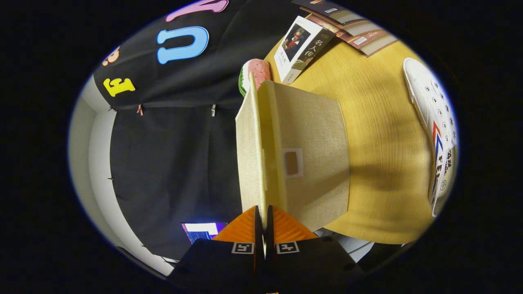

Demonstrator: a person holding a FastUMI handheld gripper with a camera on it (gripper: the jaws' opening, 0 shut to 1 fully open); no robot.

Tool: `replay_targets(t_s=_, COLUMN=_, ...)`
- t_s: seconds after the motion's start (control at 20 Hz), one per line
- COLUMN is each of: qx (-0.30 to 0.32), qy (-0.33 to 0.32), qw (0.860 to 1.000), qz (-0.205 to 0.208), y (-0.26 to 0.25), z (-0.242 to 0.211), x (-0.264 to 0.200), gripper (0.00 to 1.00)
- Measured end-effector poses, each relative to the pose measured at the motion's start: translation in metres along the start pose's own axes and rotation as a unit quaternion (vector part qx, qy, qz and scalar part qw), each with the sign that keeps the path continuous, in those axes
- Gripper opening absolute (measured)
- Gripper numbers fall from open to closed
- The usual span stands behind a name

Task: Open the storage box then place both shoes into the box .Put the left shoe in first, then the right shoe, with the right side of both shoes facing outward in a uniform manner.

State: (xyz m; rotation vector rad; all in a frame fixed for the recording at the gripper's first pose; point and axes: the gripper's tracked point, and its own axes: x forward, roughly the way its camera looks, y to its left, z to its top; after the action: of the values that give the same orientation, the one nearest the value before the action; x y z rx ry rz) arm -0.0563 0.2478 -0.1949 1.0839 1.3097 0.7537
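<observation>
My view is rolled sideways, so the wooden table (380, 134) rises like a wall beside the box. The beige fabric storage box (314, 163) stands on it just ahead of my fingers, a small label window on its front. Its lid (248, 159) is lifted clear of the box rim and held edge-on. My gripper (264, 222) is shut on the near edge of that lid, both fingers pressing the thin panel. A white sneaker with red and blue stripes (437, 134) lies on the table beyond the box, its sole side turned away from the box.
A white book with a portrait cover (298, 49) lies past the box, with more flat books (351, 28) behind it. A watermelon-slice toy (255, 73) sits just behind the lid. A small lit screen (202, 230) glows beside my fingers.
</observation>
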Motion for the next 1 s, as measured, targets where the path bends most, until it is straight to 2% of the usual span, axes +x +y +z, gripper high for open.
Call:
replay_targets(t_s=0.25, qx=-0.032, qy=-0.018, qw=0.999, qz=0.015, y=0.057, z=-0.003, x=-0.004, gripper=0.05)
replay_targets(t_s=0.45, qx=-0.086, qy=-0.037, qw=0.995, qz=0.031, y=0.12, z=-0.01, x=0.013, gripper=0.05)
replay_targets(t_s=0.65, qx=-0.127, qy=-0.031, qw=0.99, qz=0.058, y=0.174, z=-0.024, x=0.05, gripper=0.05)
replay_targets(t_s=0.8, qx=-0.135, qy=-0.025, qw=0.988, qz=0.07, y=0.202, z=-0.036, x=0.087, gripper=0.05)
replay_targets(t_s=1.0, qx=-0.136, qy=-0.016, qw=0.988, qz=0.068, y=0.221, z=-0.049, x=0.143, gripper=0.05)
